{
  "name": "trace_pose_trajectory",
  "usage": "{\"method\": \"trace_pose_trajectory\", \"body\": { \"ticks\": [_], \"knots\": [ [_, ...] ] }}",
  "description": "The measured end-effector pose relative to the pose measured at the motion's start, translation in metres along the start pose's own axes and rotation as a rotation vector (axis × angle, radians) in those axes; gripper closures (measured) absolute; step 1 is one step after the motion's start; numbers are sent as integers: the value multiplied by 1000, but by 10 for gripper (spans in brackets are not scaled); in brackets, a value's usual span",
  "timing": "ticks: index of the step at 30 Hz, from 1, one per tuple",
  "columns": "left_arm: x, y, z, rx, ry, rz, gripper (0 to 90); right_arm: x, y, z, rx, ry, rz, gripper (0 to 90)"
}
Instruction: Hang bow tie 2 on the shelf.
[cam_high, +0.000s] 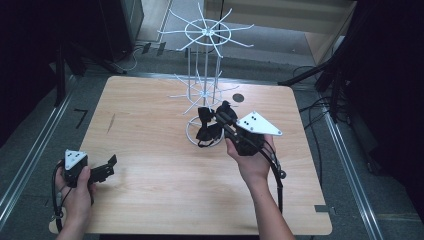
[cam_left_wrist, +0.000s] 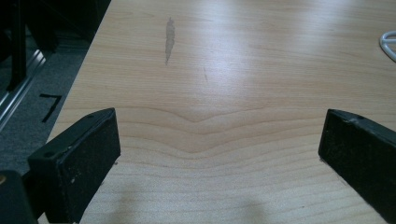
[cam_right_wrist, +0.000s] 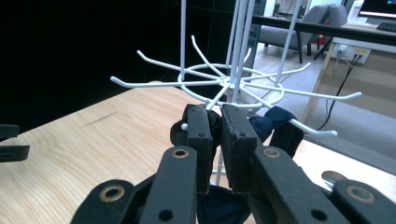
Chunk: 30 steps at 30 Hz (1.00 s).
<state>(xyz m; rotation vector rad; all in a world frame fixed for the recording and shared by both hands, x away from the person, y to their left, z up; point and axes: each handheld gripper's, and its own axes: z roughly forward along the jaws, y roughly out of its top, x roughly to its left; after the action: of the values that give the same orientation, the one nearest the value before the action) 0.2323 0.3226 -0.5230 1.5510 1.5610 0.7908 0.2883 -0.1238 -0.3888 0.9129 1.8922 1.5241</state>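
Observation:
A white wire rack (cam_high: 205, 34) with two tiers of hooks stands on the table's far middle. A dark cloth piece (cam_high: 206, 125) hangs by its lower tier, just above the base ring. My right gripper (cam_high: 222, 111) is at that piece, its jaws shut on the dark cloth. In the right gripper view the right gripper (cam_right_wrist: 215, 126) pinches dark cloth (cam_right_wrist: 276, 126) right under the lower hooks of the rack (cam_right_wrist: 229, 84), and a white hook tip pokes out beside the left jaw. My left gripper (cam_high: 107, 167) rests low at the table's near left, open, and between the jaws of the left gripper (cam_left_wrist: 219, 154) is only bare wood.
The wooden table (cam_high: 150, 150) has a grey smear (cam_left_wrist: 170, 37) at its left side and a dark round spot (cam_high: 238, 97) behind the rack. Dark frames and cables stand off both table sides. A cable trails from the right gripper along the forearm.

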Motion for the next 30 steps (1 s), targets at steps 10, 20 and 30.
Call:
{"method": "trace_pose_trajectory", "body": {
  "ticks": [10, 20, 30],
  "knots": [
    [0, 0, 0, 0, 0, -1, 0, -4, -3, 8, 8, 2, 34, 840],
    [0, 0, 0, 1, 0, 0, 0, -7, -6, 17, 17, -7, 54, 840],
    [0, 0, 0, 1, -1, 0, 0, -10, -9, 24, 15, -24, 70, 837]
  ]
}}
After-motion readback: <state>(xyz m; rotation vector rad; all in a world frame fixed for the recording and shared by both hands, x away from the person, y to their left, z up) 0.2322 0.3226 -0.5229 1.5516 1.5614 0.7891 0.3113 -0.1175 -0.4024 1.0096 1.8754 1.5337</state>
